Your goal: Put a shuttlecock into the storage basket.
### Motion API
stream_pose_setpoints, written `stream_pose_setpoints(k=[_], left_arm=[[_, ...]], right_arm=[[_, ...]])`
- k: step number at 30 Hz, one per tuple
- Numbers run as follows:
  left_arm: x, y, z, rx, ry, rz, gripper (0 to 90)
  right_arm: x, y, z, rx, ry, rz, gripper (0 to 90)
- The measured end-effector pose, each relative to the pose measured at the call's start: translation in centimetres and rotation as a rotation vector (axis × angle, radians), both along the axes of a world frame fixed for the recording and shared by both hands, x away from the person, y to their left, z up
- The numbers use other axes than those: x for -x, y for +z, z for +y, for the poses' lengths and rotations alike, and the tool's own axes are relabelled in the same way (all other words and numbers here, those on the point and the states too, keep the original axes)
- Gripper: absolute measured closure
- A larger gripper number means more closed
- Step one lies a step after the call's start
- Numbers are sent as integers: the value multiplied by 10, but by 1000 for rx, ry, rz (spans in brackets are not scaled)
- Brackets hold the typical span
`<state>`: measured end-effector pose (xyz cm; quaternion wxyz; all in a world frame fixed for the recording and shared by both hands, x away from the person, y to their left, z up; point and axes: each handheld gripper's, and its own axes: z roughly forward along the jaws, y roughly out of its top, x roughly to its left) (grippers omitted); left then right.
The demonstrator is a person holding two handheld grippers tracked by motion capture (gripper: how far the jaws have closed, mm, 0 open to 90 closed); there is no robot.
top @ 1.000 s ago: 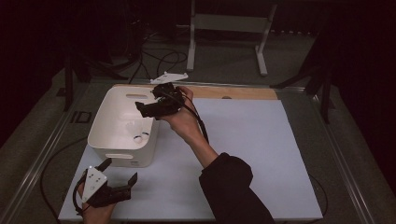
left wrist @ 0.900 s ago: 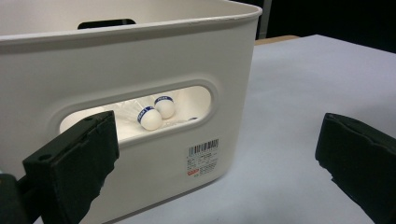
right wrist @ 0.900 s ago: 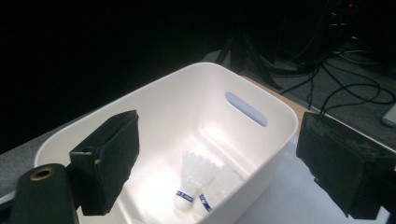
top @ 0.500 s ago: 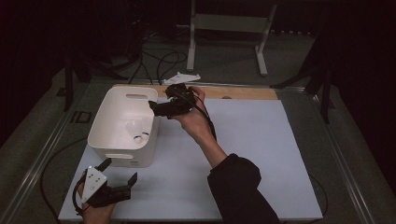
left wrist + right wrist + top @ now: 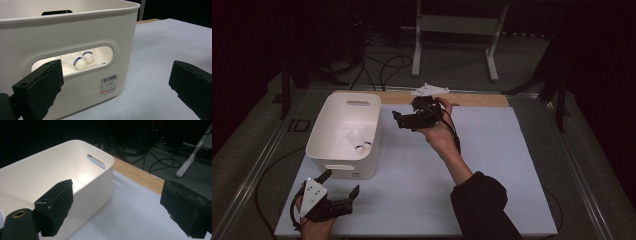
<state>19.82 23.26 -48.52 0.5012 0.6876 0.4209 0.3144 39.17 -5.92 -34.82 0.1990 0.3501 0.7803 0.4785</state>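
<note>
**Both grippers empty beside bin holding shuttlecocks**

While the left gripper (image 5: 339,191) rests at the near table edge, jaws spread wide and empty, it faces the white bin (image 5: 120,32) just beyond. Through the bin's handle slot, shuttlecocks (image 5: 83,60) lie on the bin floor. Farther back, the right gripper (image 5: 404,120) is held above the table just right of the bin, jaws wide apart, gripping nothing.
</note>
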Motion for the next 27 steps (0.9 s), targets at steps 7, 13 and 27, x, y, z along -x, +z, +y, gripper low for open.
stream_pose_setpoints(k=[7,13,27], left_arm=[[0,0,0,5,0,4,2],[0,0,0,3,-2,7,2],[1,4,6,50,-2,11,2]], right_arm=[[7,-7,-16,33,-23,-22,102],[14,-19,-33,52,-42,-13,85],[38,-39,-79,94,-98,-29,74]])
